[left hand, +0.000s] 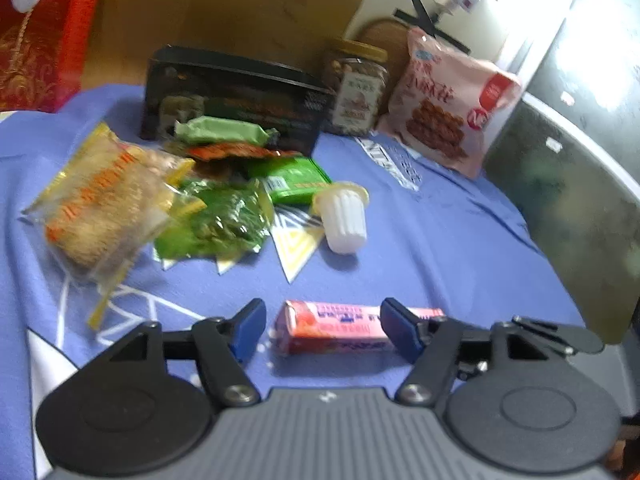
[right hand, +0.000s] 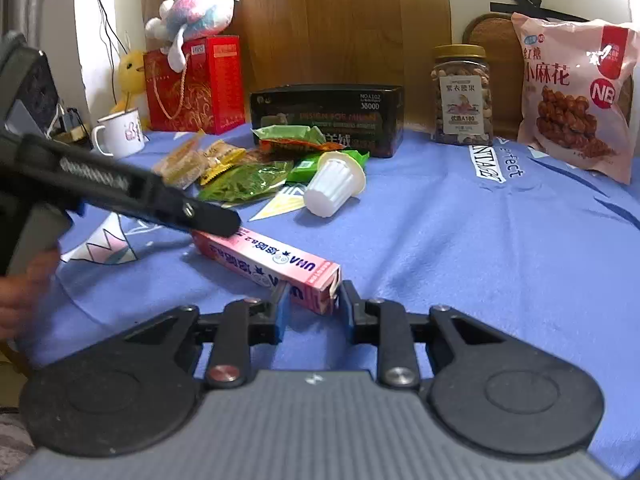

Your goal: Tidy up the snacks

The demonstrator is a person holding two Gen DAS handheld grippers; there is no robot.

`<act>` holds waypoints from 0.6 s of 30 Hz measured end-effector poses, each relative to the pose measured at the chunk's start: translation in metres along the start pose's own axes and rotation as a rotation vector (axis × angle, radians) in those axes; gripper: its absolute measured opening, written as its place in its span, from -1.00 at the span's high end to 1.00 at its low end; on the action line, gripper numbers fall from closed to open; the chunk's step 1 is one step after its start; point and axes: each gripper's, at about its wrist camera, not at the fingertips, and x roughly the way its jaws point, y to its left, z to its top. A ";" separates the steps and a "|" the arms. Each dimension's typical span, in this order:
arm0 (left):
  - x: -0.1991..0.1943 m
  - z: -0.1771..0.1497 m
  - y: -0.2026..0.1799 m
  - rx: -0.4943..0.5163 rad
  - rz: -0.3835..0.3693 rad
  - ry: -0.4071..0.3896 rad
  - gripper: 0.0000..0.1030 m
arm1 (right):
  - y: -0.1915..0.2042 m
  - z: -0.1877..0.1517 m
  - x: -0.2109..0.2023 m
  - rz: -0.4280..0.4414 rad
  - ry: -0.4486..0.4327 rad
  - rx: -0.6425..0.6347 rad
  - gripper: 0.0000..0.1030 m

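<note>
Your right gripper [right hand: 313, 303] pinches one end of the pink candy box [right hand: 267, 265] on the blue cloth [right hand: 460, 248]; your left gripper [left hand: 323, 330] stands wide around it. Loose snack packets [right hand: 244, 180] before the black box [right hand: 328, 118] remain unsorted.

Bare blue cloth [right hand: 460, 264] right of jelly cup [right hand: 334, 188]

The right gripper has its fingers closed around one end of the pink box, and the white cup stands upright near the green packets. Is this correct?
Not quite. The white cup lies tipped on its side, as the right wrist view shows. The rest holds: the right gripper has its fingers around the pink box end, and the green packets are beside the cup.
</note>
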 end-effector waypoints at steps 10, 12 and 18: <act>-0.021 0.038 0.000 -0.011 0.000 -0.059 0.16 | 0.003 0.038 -0.004 -0.004 -0.100 -0.014 0.42; -0.025 0.068 0.000 -0.002 0.004 -0.110 0.16 | -0.001 0.063 0.003 -0.010 -0.149 -0.017 0.42; 0.009 0.162 0.025 -0.017 0.067 -0.220 0.12 | -0.033 0.148 0.067 0.006 -0.240 0.047 0.41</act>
